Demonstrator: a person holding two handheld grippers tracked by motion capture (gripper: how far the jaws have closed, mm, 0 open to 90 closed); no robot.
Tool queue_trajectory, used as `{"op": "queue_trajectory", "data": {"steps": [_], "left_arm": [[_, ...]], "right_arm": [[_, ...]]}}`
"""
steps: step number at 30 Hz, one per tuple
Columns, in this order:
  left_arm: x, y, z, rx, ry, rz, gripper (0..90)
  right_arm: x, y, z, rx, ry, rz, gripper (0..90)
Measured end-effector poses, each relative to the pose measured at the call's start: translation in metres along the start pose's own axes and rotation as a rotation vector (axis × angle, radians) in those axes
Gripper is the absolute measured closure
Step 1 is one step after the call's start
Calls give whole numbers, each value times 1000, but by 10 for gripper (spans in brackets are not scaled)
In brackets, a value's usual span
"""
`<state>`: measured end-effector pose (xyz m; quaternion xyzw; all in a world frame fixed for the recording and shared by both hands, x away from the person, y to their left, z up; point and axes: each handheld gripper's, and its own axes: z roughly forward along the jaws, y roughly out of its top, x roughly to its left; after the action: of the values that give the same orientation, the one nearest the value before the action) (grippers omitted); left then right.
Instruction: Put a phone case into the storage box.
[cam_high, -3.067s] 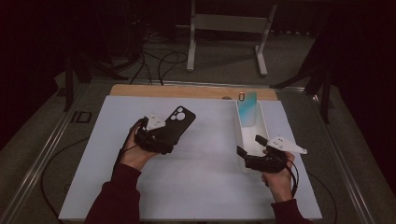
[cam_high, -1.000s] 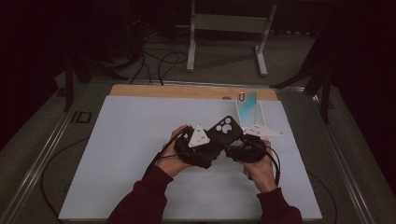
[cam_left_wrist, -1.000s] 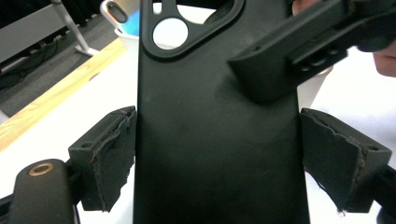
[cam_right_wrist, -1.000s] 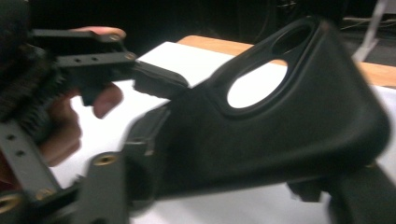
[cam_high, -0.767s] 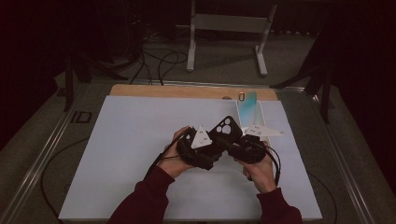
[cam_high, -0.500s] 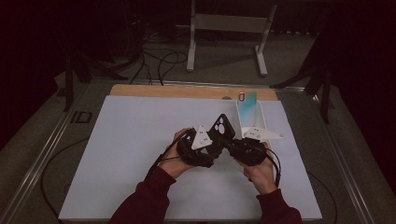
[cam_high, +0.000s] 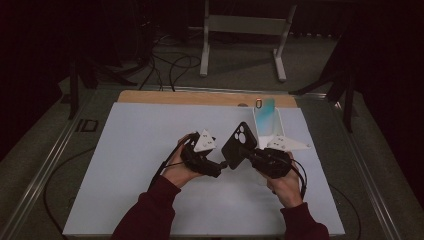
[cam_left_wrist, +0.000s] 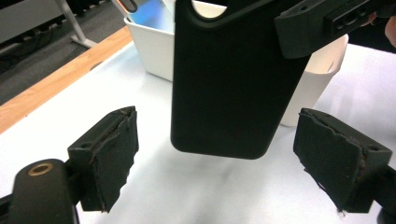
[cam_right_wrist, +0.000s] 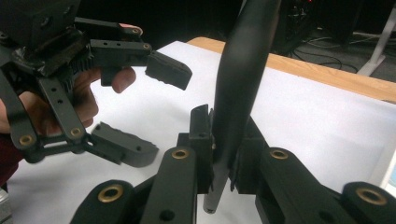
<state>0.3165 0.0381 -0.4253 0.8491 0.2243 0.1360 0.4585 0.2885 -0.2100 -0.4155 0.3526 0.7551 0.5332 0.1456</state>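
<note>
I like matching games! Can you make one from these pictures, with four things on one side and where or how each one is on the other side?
Things:
1. phone case
2. left gripper
3. white bin
4. wooden strip

How each one is:
A. open, jaws apart on either side of the case's lower end, not touching it
B. black, held up off the table, pinched by the right gripper
C. runs along the far edge of the white table top
D. stands on the table beyond the right gripper, with something blue inside

Pairs: 1-B, 2-A, 3-D, 4-C
</note>
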Motion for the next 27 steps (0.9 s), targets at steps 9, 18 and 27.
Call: {"op": "queue_trajectory", "data": {"steps": [9,18,27], "left_arm": [[7,-5,1,23,-42,-18,101],[5,-10,5,30,-118,2,100],[1,-13,7,21,-231,13,122]], "right_arm": [[1,2,-8,12,66,-48,814],[12,6,-7,30,156,-106,814],[20,8,-5,33,241,-148,815]]}}
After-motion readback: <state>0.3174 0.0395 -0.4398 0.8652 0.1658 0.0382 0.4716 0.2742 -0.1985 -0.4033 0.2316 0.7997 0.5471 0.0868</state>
